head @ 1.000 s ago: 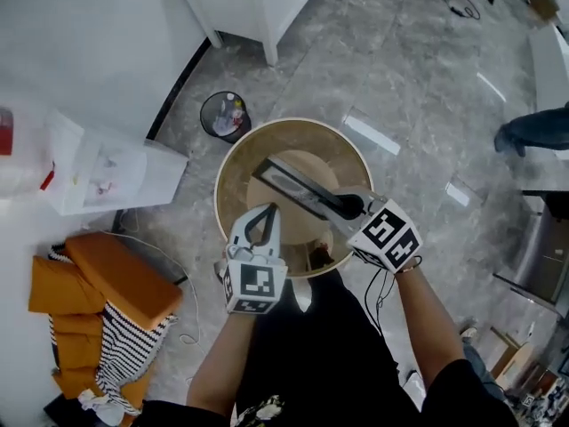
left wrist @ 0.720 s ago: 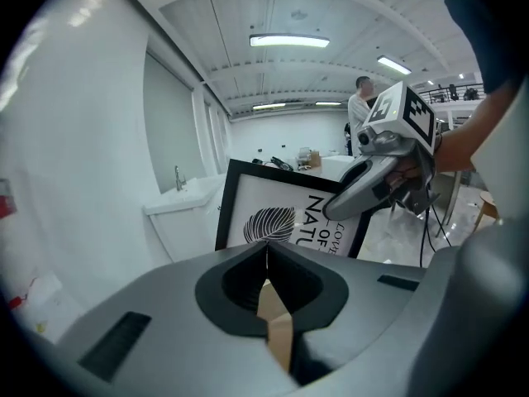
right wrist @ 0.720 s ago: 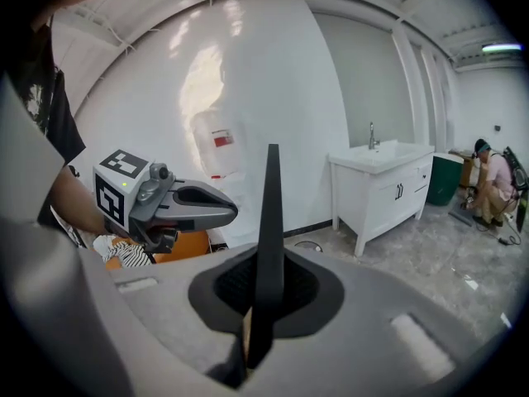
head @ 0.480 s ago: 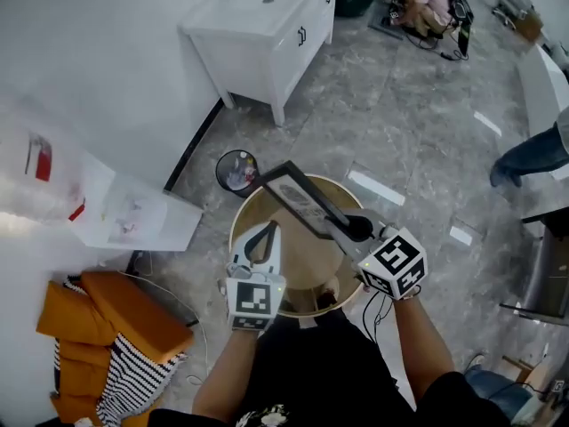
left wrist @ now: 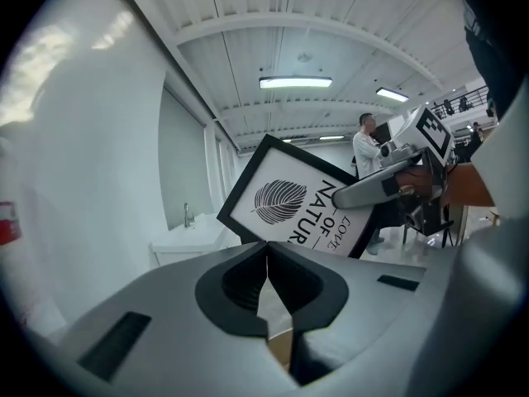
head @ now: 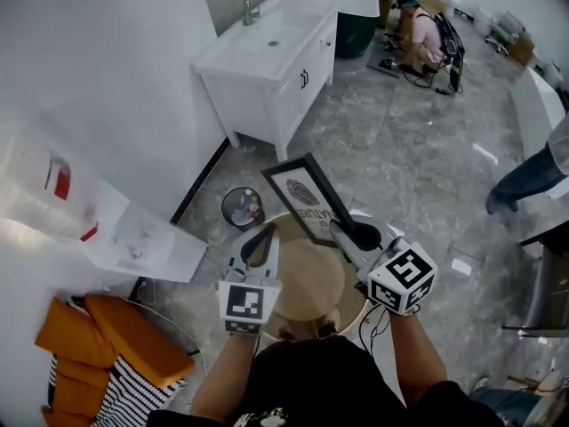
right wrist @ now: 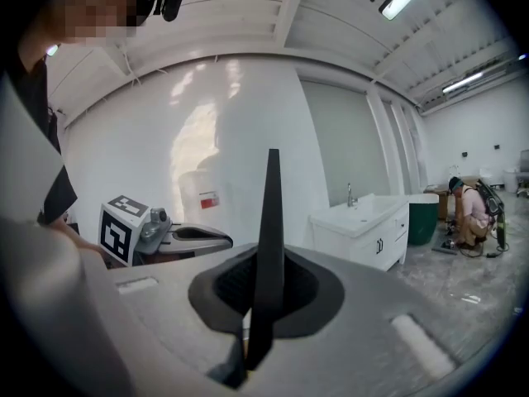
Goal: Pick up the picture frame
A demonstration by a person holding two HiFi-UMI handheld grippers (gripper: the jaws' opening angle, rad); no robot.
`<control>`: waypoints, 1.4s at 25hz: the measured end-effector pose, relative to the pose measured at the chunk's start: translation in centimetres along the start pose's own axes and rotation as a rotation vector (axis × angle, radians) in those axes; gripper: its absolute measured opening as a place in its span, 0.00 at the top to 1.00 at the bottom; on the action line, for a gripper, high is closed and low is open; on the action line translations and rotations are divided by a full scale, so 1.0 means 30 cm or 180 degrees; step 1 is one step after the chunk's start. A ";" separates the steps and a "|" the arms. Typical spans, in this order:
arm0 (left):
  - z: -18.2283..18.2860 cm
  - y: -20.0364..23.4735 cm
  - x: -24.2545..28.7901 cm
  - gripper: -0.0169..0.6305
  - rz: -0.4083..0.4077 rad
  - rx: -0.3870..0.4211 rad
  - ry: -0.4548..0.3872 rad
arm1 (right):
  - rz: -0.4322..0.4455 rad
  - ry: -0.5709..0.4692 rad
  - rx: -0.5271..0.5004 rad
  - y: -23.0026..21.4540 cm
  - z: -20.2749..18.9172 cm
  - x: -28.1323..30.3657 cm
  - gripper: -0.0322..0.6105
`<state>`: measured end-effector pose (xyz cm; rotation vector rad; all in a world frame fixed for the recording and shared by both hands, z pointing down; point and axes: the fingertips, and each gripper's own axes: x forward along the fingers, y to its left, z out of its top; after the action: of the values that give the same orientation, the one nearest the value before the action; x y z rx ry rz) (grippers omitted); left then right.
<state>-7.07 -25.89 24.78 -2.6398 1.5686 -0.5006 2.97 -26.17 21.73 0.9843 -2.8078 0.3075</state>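
**Right gripper** (head: pixel 343 230): reaches forward from an extended forearm, about level. Its jaws are clamped on one edge of the picture frame (head: pixel 300 196), which shows edge-on between them (right wrist: pixel 270 222).

**Left gripper** (head: pixel 264 235): sits alongside, pointing forward. Jaws are closed and empty, near the frame.

**Picture frame** (left wrist: pixel 289 205): black border around a white print with a dark leaf and lettering. It is tilted with one corner uppermost, in the air over the far edge of the round wooden table (head: pixel 311 278).

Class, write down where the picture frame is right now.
Head view, centre: the frame is clamped in the right tongs, held in the air over the round table's far rim, with the bin to its left.
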 end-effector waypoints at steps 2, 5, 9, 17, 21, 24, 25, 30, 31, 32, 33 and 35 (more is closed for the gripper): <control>0.049 0.013 -0.001 0.95 0.0011 -0.0039 -0.0079 | -0.0005 -0.0132 0.0004 -0.002 0.067 -0.015 0.93; 0.104 0.020 -0.008 0.95 0.0002 -0.0049 -0.0198 | -0.0034 -0.0320 -0.0020 0.005 0.150 -0.045 0.93; 0.176 0.046 -0.018 0.95 0.0026 -0.0051 -0.0360 | -0.0081 -0.0549 -0.0092 0.020 0.249 -0.078 0.93; 0.338 0.090 -0.040 0.95 0.0108 -0.0075 -0.0684 | -0.0343 -0.0809 -0.0275 0.021 0.362 -0.114 0.93; 0.400 0.108 -0.057 0.95 0.0146 -0.0108 -0.0779 | -0.0457 -0.0890 -0.0347 0.010 0.392 -0.120 0.93; 0.434 0.120 -0.080 0.95 0.0254 -0.0146 -0.0879 | -0.0637 -0.0936 -0.0459 -0.005 0.400 -0.122 0.93; 0.444 0.125 -0.088 0.95 0.0298 -0.0112 -0.0917 | -0.0709 -0.0957 -0.0503 -0.008 0.403 -0.123 0.93; 0.491 0.120 -0.118 0.95 0.0414 -0.0248 -0.0982 | -0.0890 -0.1063 -0.0611 -0.007 0.413 -0.121 0.93; 0.492 0.117 -0.118 0.95 0.0417 -0.0259 -0.0980 | -0.0903 -0.1075 -0.0619 -0.008 0.412 -0.121 0.93; 0.491 0.115 -0.117 0.95 0.0418 -0.0250 -0.0977 | -0.0909 -0.1086 -0.0620 -0.009 0.411 -0.120 0.93; 0.488 0.114 -0.115 0.95 0.0419 -0.0224 -0.0979 | -0.0910 -0.1095 -0.0616 -0.011 0.410 -0.118 0.93; 0.482 0.115 -0.116 0.95 0.0417 -0.0160 -0.0994 | -0.0910 -0.1109 -0.0609 -0.010 0.409 -0.115 0.93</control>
<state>-7.36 -26.57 9.52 -2.4743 1.6537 -0.0393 4.92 -27.30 9.17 1.4908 -2.8570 -0.1822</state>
